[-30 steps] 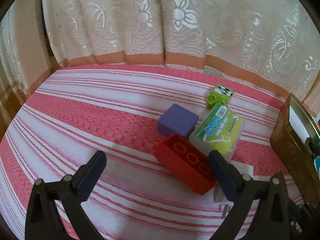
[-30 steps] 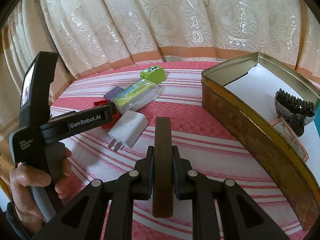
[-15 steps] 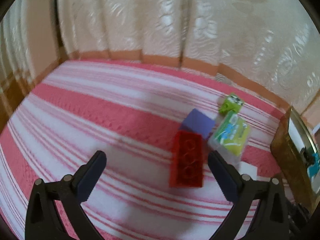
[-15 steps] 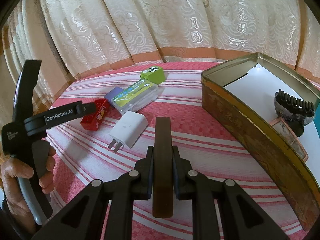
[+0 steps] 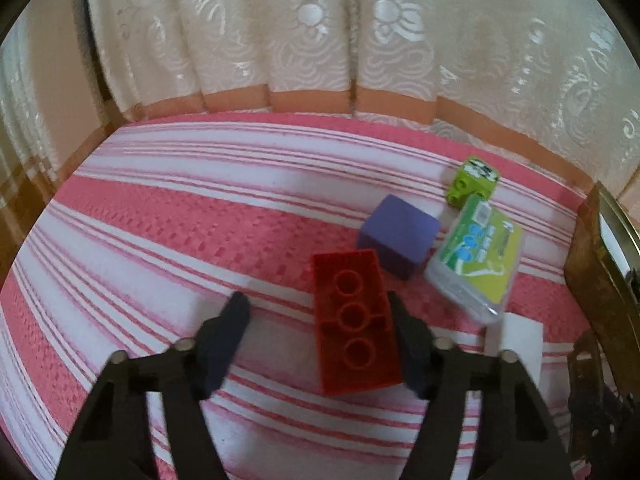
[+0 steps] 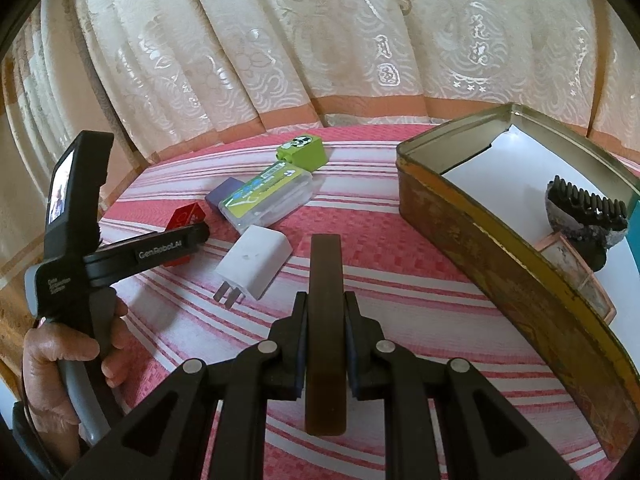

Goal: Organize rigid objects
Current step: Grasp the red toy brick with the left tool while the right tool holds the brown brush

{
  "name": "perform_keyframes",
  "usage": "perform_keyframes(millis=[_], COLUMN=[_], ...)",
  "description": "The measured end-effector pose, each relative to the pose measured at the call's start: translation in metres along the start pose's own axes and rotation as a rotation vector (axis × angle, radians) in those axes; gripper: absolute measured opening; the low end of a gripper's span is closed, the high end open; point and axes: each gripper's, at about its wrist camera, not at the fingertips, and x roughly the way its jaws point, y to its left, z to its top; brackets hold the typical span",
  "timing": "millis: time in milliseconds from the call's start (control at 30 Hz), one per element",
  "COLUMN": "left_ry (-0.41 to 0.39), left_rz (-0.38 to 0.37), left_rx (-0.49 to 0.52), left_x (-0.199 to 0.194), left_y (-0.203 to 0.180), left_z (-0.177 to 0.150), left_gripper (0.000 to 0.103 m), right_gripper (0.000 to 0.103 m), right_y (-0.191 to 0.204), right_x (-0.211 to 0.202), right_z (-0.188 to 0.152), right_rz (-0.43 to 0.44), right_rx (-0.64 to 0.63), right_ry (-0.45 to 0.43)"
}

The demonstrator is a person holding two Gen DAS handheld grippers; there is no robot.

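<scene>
Left wrist view, lower centre: the left gripper (image 5: pixel 318 312) is being held with its jaws apart around the near half of the red brick (image 5: pixel 354 322). The right finger is touching or just beside the brick's right edge; the left finger is being kept apart from it, with bare cloth between. The brick is lying hollow side up, long axis running away from the camera, on the pink striped cloth (image 5: pixel 168 240). Just behind its far end, a purple block (image 5: pixel 398 234) is sitting. To the right of that, a clear case with a green label (image 5: pixel 478 254) is lying, its near corner close to a white charger (image 5: pixel 516 340) at lower right. Farther back, at upper right, a green block (image 5: pixel 472 180) is resting by the case's far end. The tin's wall (image 5: pixel 600 280) is being cut off by the right edge.

Right wrist view, bottom centre: the right gripper (image 6: pixel 324 340) is being kept clamped on a brown flat bar (image 6: pixel 324 332), standing on edge between the pads. Past it, left of centre, the charger (image 6: pixel 256 266) is lying prongs toward the camera. At left, the left gripper (image 6: pixel 188 238) is being gripped by a hand (image 6: pixel 60 364), its tip at the red brick (image 6: pixel 186 218). The open tin (image 6: pixel 480 248) is filling the right side, with a dark comb-like piece (image 6: pixel 584 210) inside. A cream curtain (image 6: pixel 320 40) is hanging at the top.
</scene>
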Motion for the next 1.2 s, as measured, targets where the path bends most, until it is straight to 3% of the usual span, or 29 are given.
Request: perform_keyframes(millis=[200,667,1200], left_ry=[-0.011,-0.028,-0.029], left_rz=[0.01,-0.01,-0.006], left_rx=[0.026,0.043,0.027], left_x=[-0.0038,-0.0077,-0.0082], left_y=[-0.0066,-0.0097,-0.0057], left_z=[-0.0008,-0.0011,-0.0007], left_gripper=[0.055,0.031,0.031], right_gripper=[0.017,0.017,0.017], right_y=[0.0004,-0.0005,-0.0022], right_x=[-0.0007,0.0008,0.001], right_z=[0.0001,-0.0002,-0.0007], right_rz=[-0.003,0.0,-0.001], right_rx=[0.001,0.013,0.015], right_ry=[-0.002,0.005,0.008])
